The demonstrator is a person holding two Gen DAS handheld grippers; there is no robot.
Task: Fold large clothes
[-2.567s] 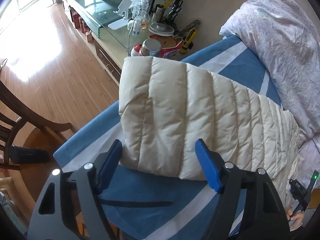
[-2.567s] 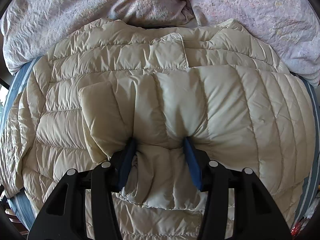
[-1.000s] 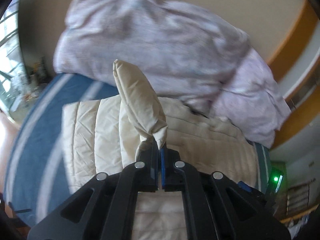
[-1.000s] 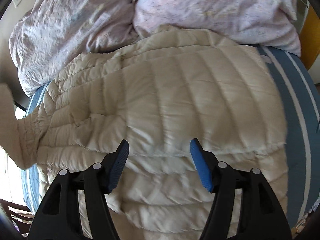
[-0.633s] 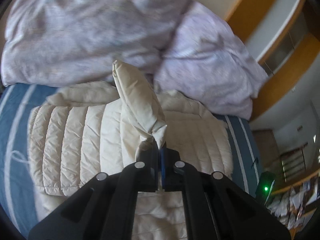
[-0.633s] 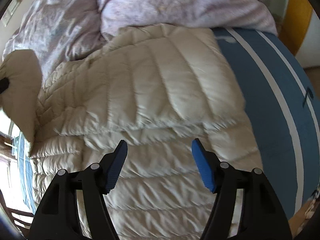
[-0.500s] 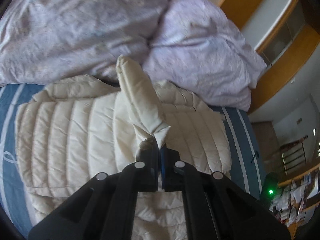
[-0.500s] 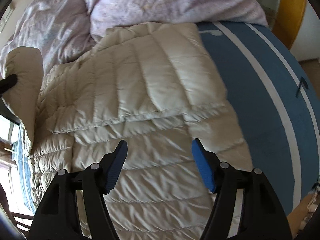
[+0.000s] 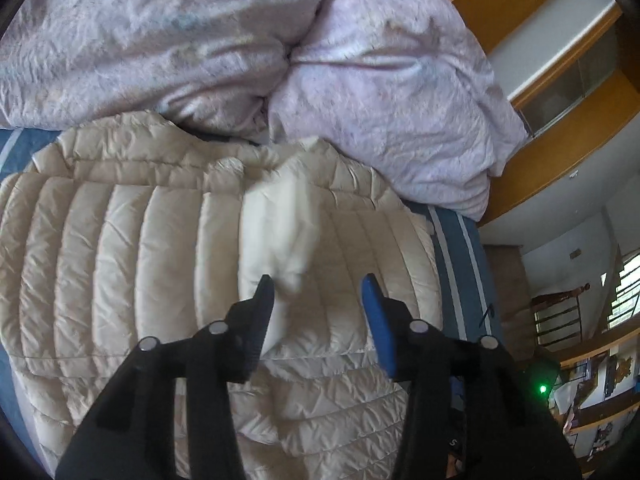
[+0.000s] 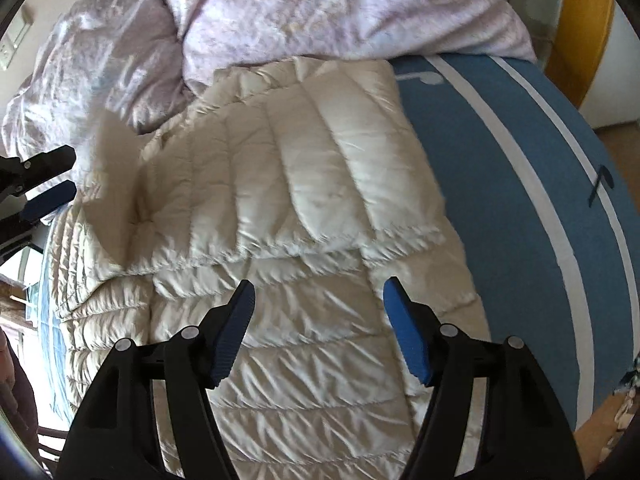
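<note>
A cream quilted puffer jacket [image 9: 120,248] [image 10: 304,184] lies spread on the bed, with one side folded over its middle. In the left wrist view its sleeve [image 9: 280,232], blurred, hangs over the jacket's body beside the left finger. My left gripper [image 9: 318,292] has its jaws opening; the sleeve end sits between them but the pads do not press it. That gripper [image 10: 60,178] also shows at the left edge of the right wrist view, beside the blurred sleeve [image 10: 112,168]. My right gripper [image 10: 319,294] hovers open over the jacket's lower part, nothing between its fingers.
A crumpled lilac duvet [image 9: 200,40] [image 10: 320,4] is piled at the head of the bed, touching the jacket's collar. The blue bedcover [image 10: 500,184] with white stripes shows to the jacket's right, up to the bed's edge. Wooden cabinet fronts [image 9: 560,120] stand beyond.
The left gripper carried the pinched sleeve across over the jacket's body, then opened; the sleeve is dropping out of it. The right gripper drifted toward the jacket's right edge, staying open.
</note>
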